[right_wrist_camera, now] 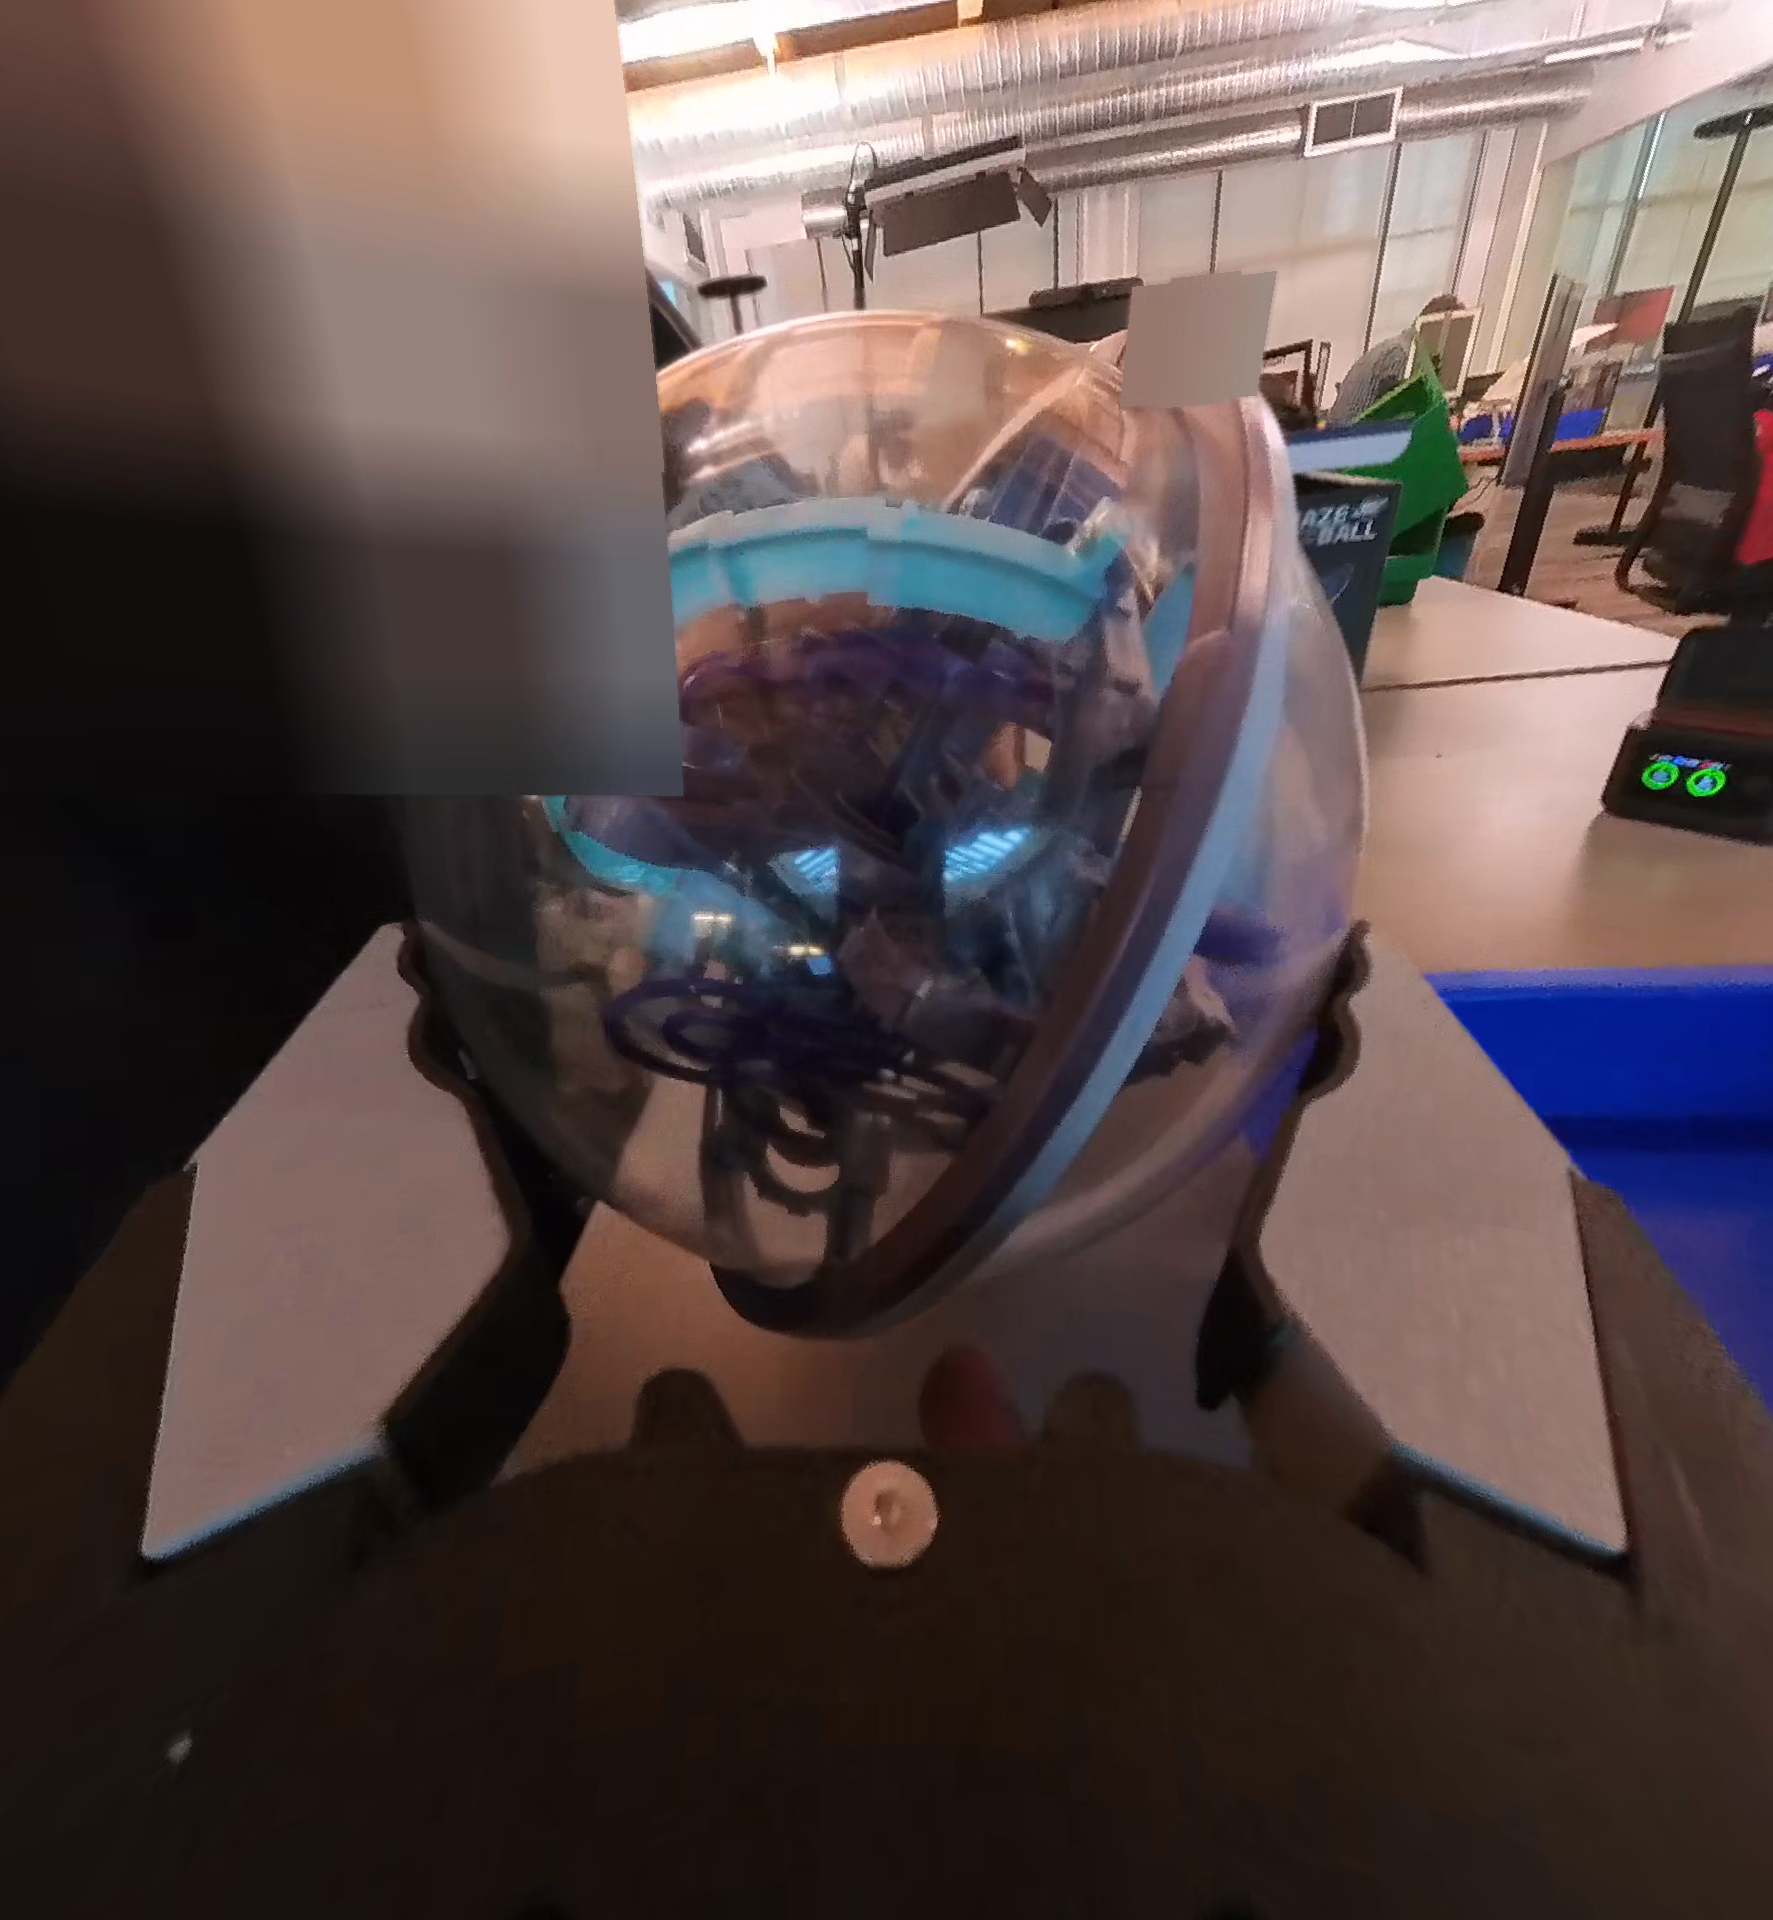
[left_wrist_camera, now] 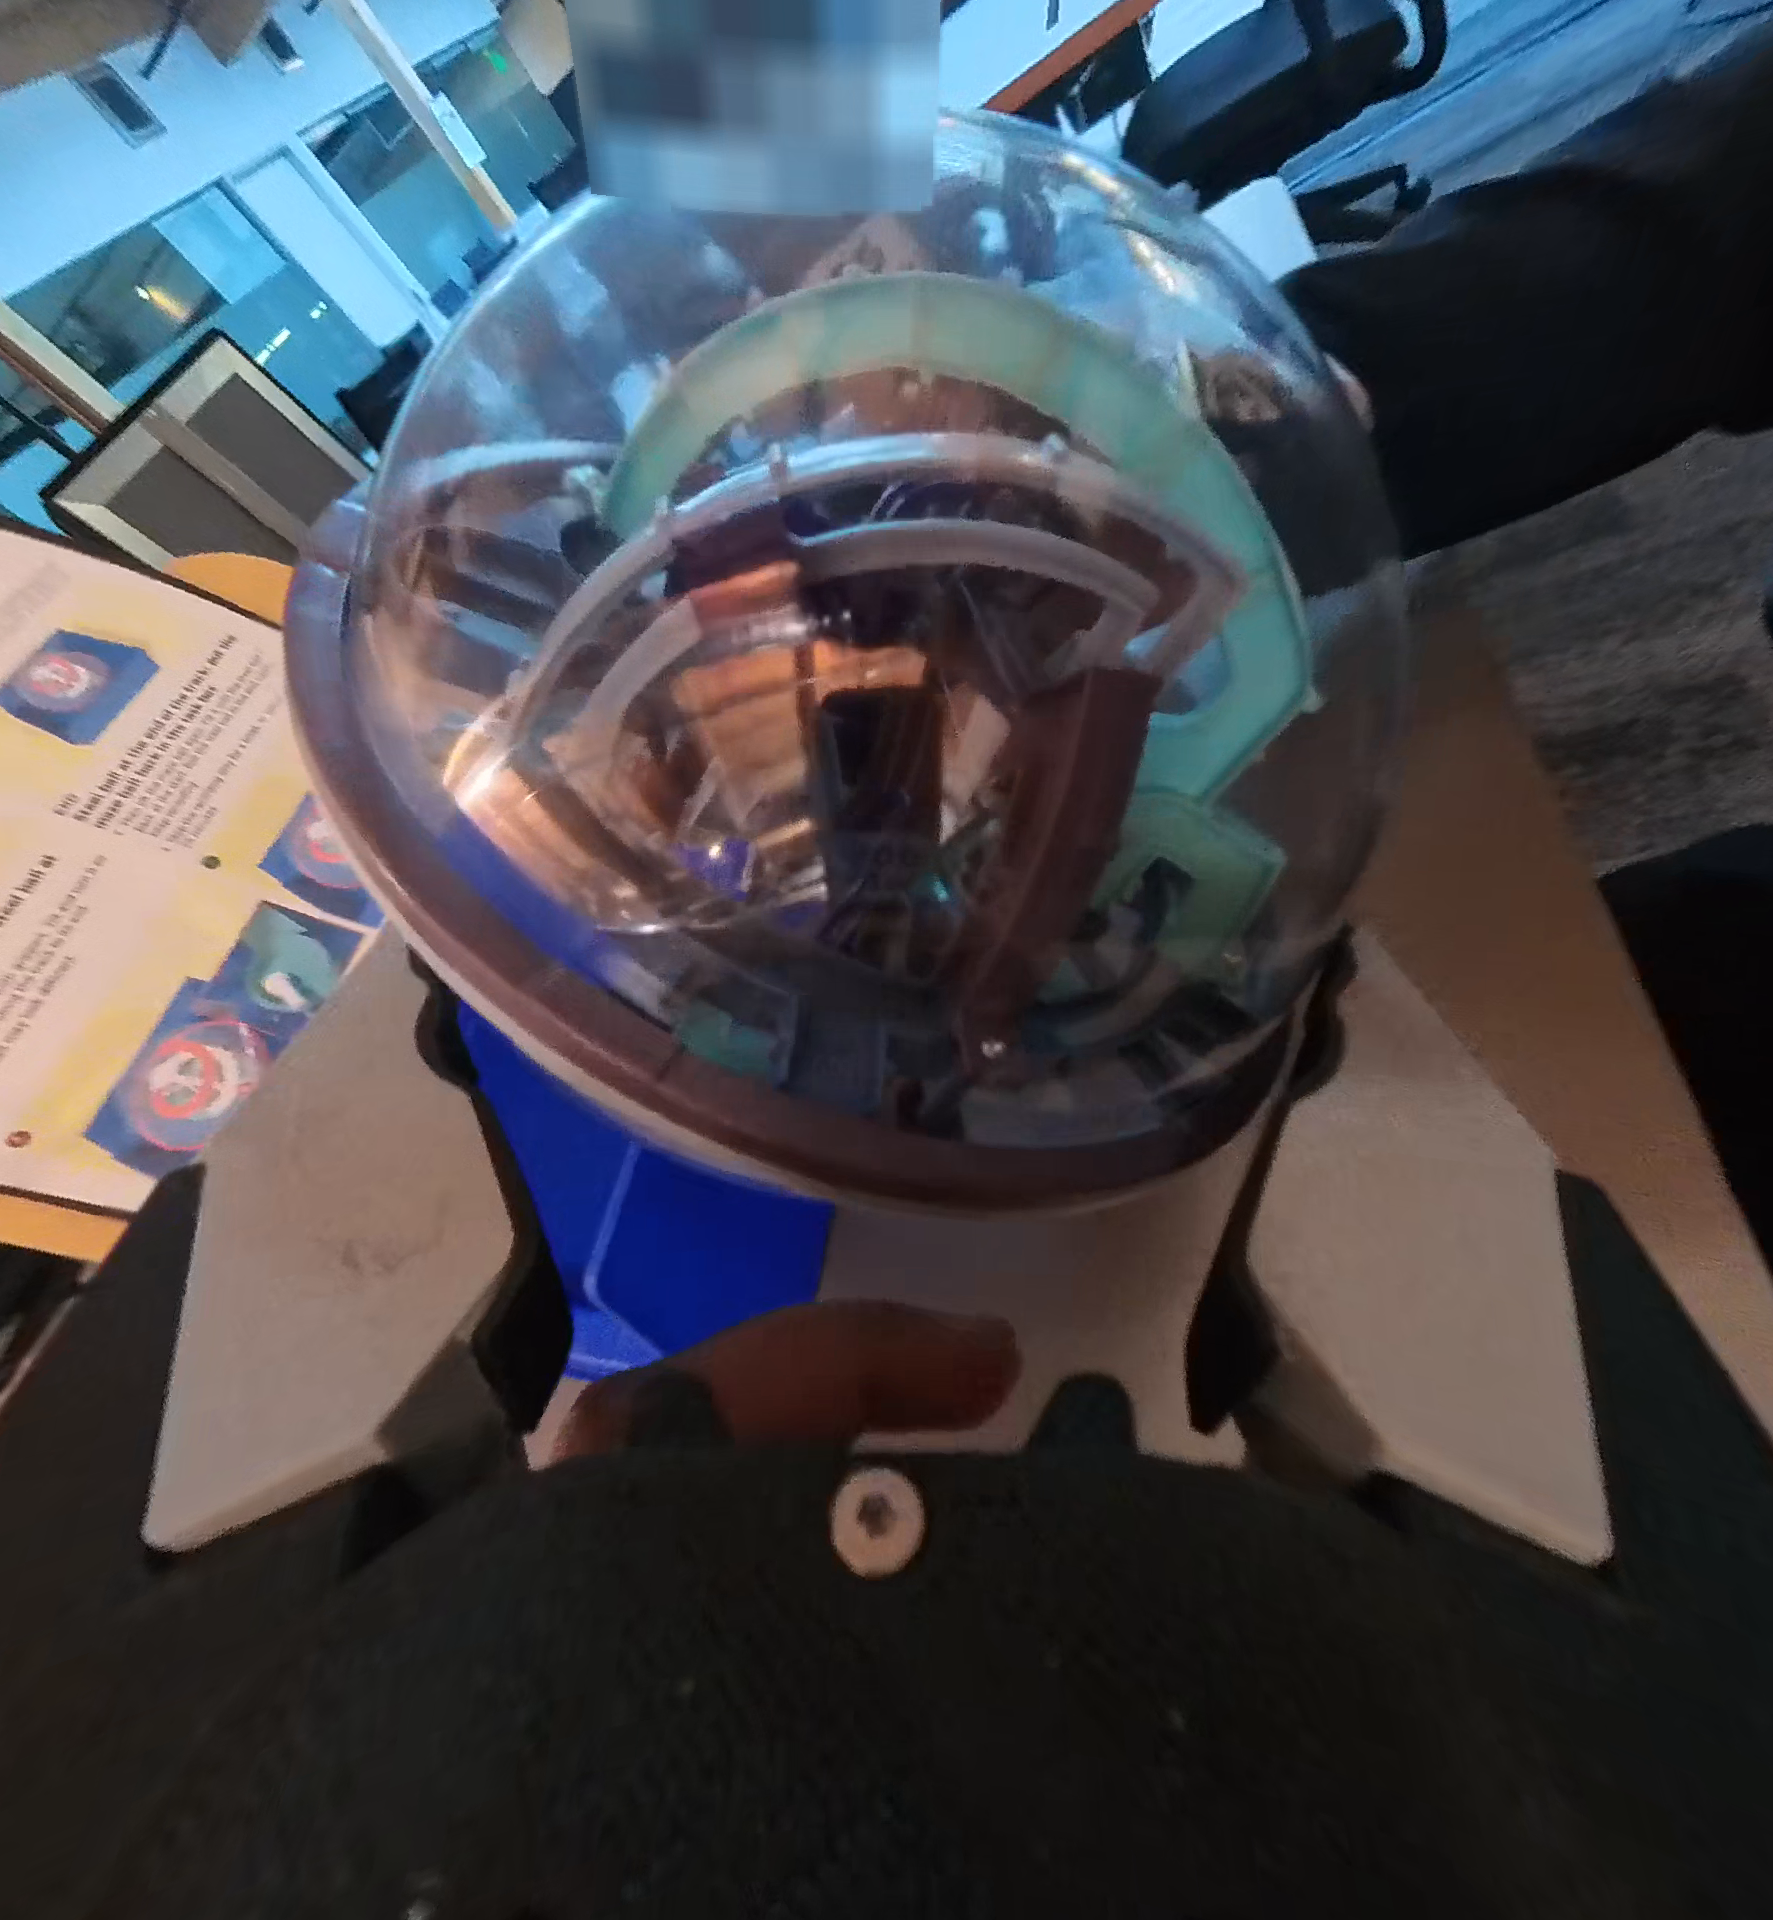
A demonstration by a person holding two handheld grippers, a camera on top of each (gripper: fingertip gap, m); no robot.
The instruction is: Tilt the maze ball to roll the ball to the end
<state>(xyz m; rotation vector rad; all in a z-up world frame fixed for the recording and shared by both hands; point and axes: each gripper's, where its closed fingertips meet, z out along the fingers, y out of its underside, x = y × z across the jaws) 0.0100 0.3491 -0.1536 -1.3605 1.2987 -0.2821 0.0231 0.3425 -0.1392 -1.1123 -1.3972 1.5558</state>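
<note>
Matte black textured gripper body at frame bottom, silver hex screw centred, flat grey angular plates flanking black jaws.

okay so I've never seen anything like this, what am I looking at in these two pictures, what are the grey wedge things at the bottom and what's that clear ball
Each picture comes from a camera mounted on a hand-held gripper, looking forward along its two fingers. The grey wedges are those fingers. One picture is the left gripper, the other the right gripper. Both clamp the same clear maze ball, seen from opposite sides, with teal and brown tracks inside. It is held above a grey table. A blue bin sits below, a printed instruction sheet lies to one side, and a small black device with green lights stands farther off.
</note>
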